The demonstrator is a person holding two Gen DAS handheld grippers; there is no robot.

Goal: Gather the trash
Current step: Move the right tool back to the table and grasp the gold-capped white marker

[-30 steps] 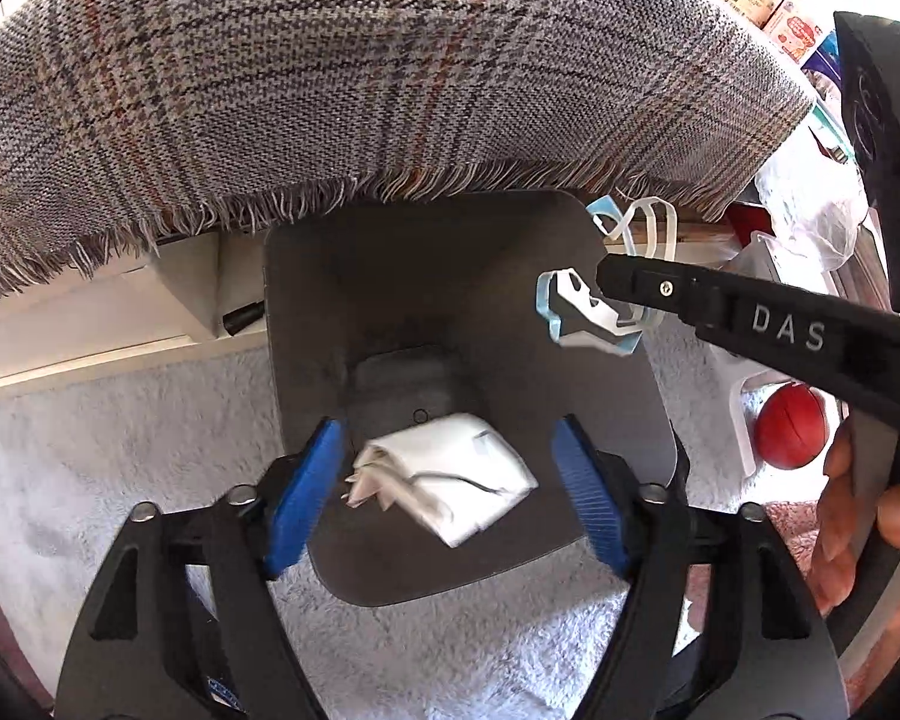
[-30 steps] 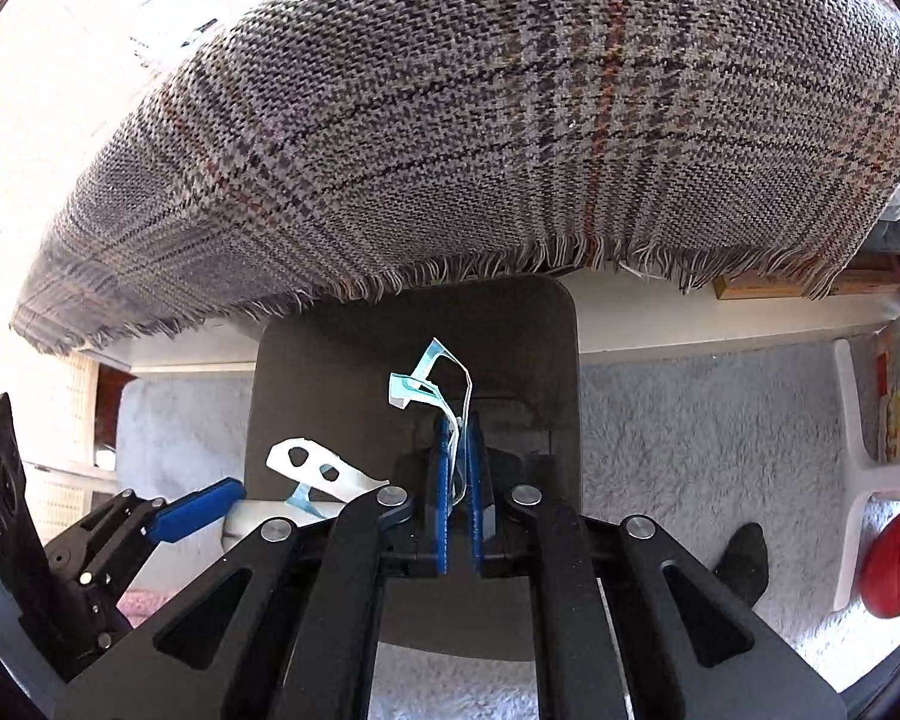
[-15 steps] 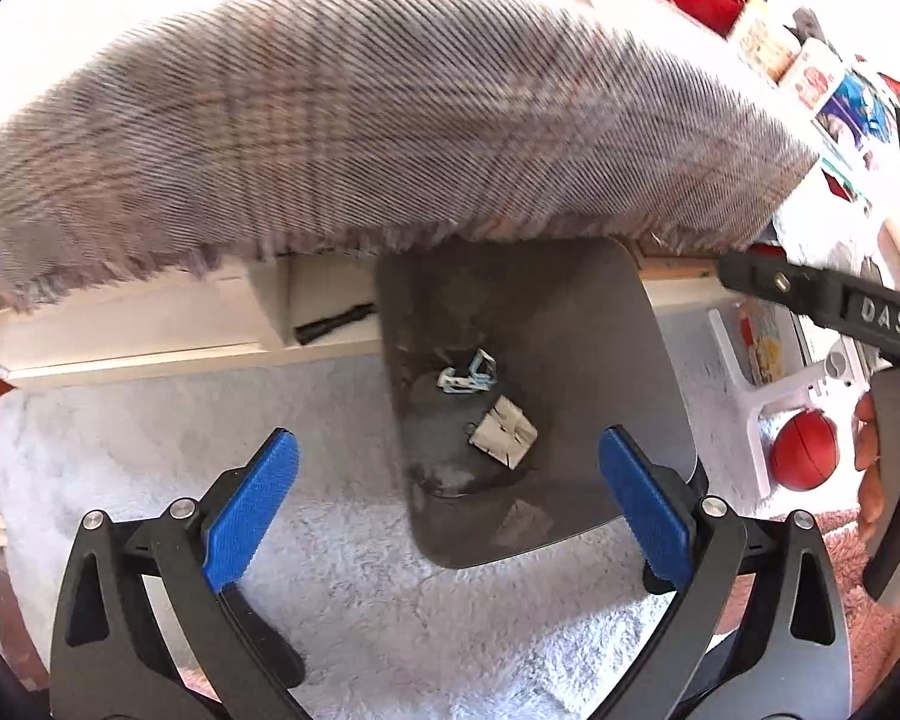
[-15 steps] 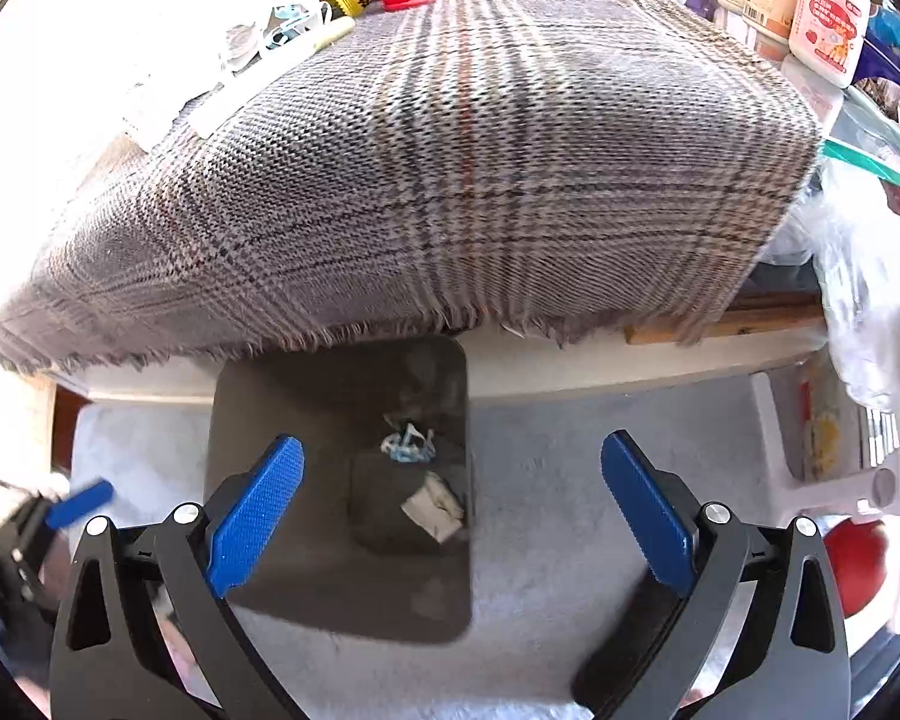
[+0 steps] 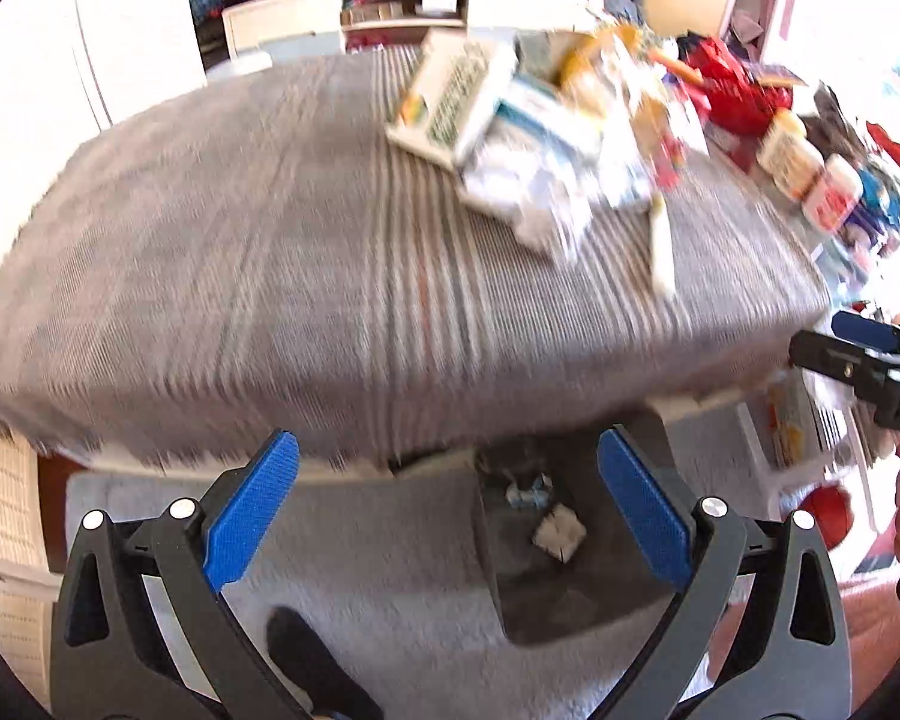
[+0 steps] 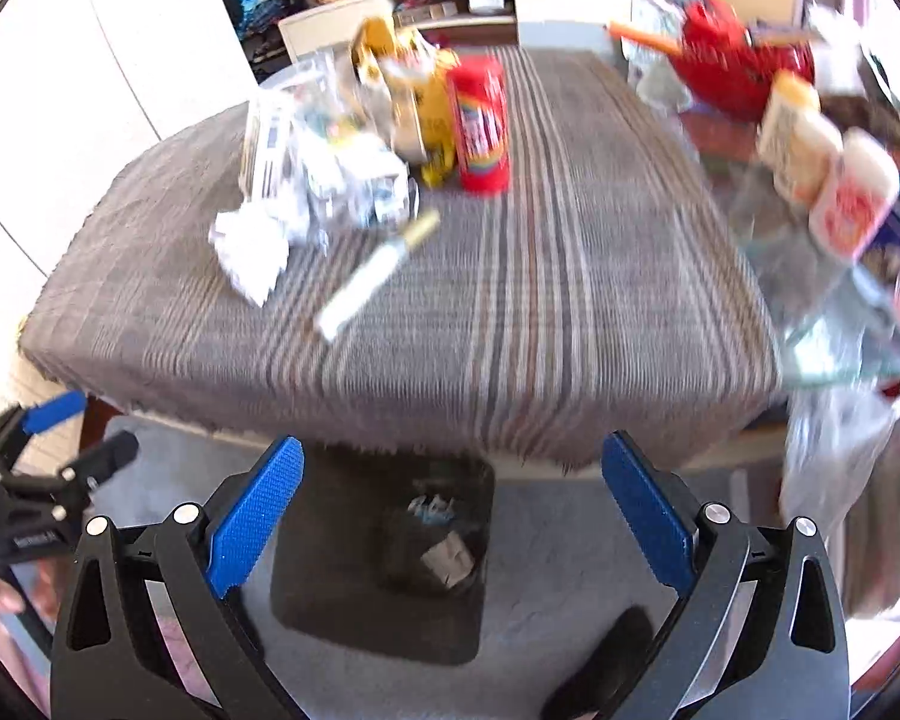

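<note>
You are holding both the left gripper (image 5: 447,504) and right gripper (image 6: 450,504) wide and empty above the bin (image 6: 384,558), while crumpled paper (image 6: 252,252) is lying on the table (image 6: 510,300), risking a blurred, mistimed grab.

Both wrist views (blurred) look down past the table (image 5: 330,276) edge, sharing the bin (image 6: 384,564) below.

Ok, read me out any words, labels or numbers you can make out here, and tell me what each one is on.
"DA": white letters on the right gripper body, cut off by the frame edge.
Left gripper: small white label on its body, too blurred to read.
Red can: rainbow print, lettering blurred.
White jar: red label, unreadable.
Flat box: green print, smeared by motion.
</note>
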